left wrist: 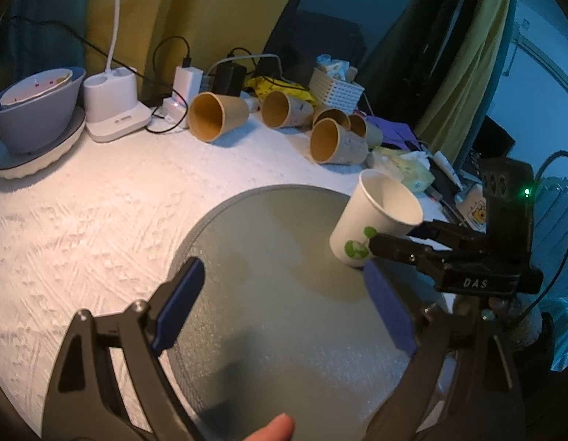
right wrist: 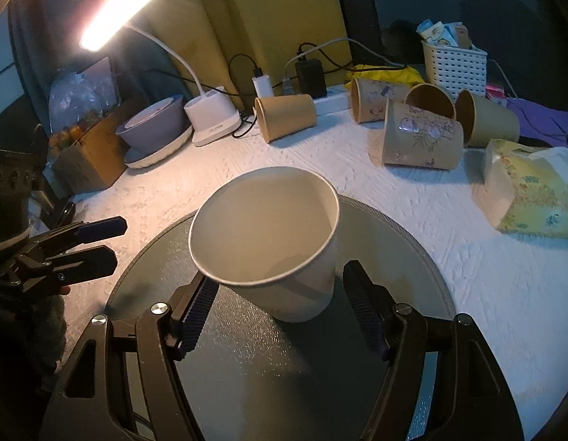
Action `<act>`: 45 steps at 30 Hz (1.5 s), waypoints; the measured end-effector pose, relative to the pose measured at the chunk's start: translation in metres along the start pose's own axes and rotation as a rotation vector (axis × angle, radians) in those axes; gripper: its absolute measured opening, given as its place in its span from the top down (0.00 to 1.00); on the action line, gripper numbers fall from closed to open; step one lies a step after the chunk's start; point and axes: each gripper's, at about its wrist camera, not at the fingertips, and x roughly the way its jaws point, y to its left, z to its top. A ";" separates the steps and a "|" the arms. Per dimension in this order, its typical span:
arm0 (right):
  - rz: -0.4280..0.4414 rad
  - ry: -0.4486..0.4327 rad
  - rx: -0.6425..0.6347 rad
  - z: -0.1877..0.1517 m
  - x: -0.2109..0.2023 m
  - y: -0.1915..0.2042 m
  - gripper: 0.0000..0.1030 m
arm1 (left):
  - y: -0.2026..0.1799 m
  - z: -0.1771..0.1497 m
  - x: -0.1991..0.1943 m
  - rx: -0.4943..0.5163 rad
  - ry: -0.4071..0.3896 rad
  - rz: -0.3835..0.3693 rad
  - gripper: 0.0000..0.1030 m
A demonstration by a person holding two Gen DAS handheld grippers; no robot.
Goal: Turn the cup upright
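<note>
A white paper cup [right wrist: 284, 257] with green print stands mouth up, slightly tilted, on a round grey mat [right wrist: 394, 257]. My right gripper [right wrist: 280, 305] straddles the cup's lower part; its blue pads stand just off the cup walls, with a gap on both sides. In the left wrist view the cup [left wrist: 372, 220] sits at the mat's [left wrist: 265, 257] right edge with the right gripper [left wrist: 390, 246] around its base. My left gripper [left wrist: 284, 294] is open and empty above the mat; it shows at the left of the right wrist view [right wrist: 100, 242].
Several brown paper cups [right wrist: 420, 139] lie on their sides at the back of the white tablecloth. A tissue pack [right wrist: 530, 187] sits right, a white basket [right wrist: 453, 62] behind. A lamp base [right wrist: 214, 117], grey bowl on a plate [right wrist: 155, 128], chargers and cables line the back left.
</note>
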 end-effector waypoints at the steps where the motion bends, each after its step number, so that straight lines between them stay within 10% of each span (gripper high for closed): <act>1: -0.006 0.002 0.002 -0.001 -0.001 0.000 0.29 | 0.000 0.000 0.000 0.000 0.000 -0.003 0.13; 45: -0.191 -0.125 -0.013 -0.048 -0.119 0.076 0.29 | -0.053 -0.036 -0.103 0.135 -0.148 -0.106 0.13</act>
